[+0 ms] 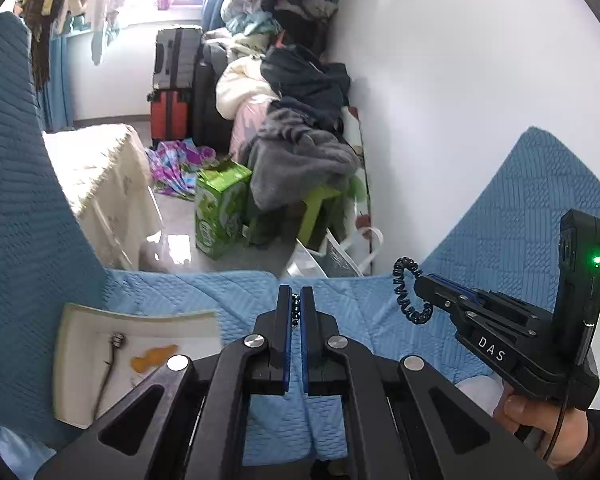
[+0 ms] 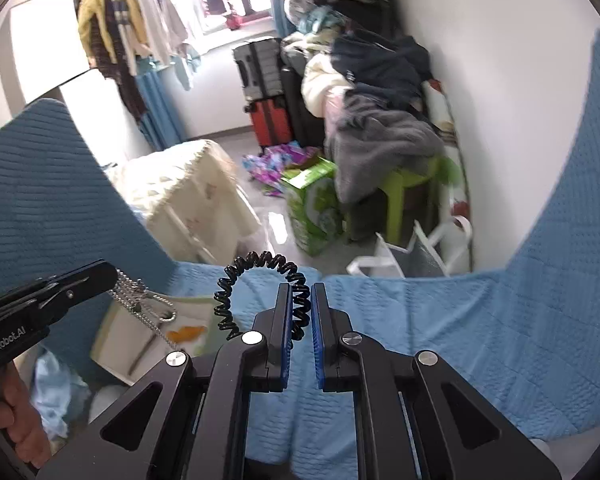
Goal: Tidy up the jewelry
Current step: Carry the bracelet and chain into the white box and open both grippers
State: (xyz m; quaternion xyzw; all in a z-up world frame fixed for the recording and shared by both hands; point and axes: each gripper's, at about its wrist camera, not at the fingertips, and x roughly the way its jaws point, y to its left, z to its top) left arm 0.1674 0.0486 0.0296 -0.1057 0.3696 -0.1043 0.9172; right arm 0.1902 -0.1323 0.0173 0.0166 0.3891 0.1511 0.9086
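Observation:
My left gripper [image 1: 295, 300] is shut on a silver bead chain [image 1: 295, 311]; in the right wrist view the gripper [image 2: 110, 276] holds the chain [image 2: 148, 308] dangling above the white tray [image 2: 112, 340]. The tray [image 1: 76, 324] lies on the blue quilt at the left and holds a yellow pendant [image 1: 154, 358] and a thin metal piece [image 1: 110, 360]. My right gripper [image 2: 300, 300] is shut on a black coiled band [image 2: 256, 276], held above the quilt; it also shows in the left wrist view [image 1: 420, 280] with the band [image 1: 406, 292].
The blue quilt [image 1: 228, 288] covers the surface and rises at both sides. Beyond its edge are a green box [image 1: 220, 208], a white bag [image 1: 332, 256], a green stool under piled clothes [image 1: 312, 212], suitcases and a cream-covered table [image 1: 100, 176].

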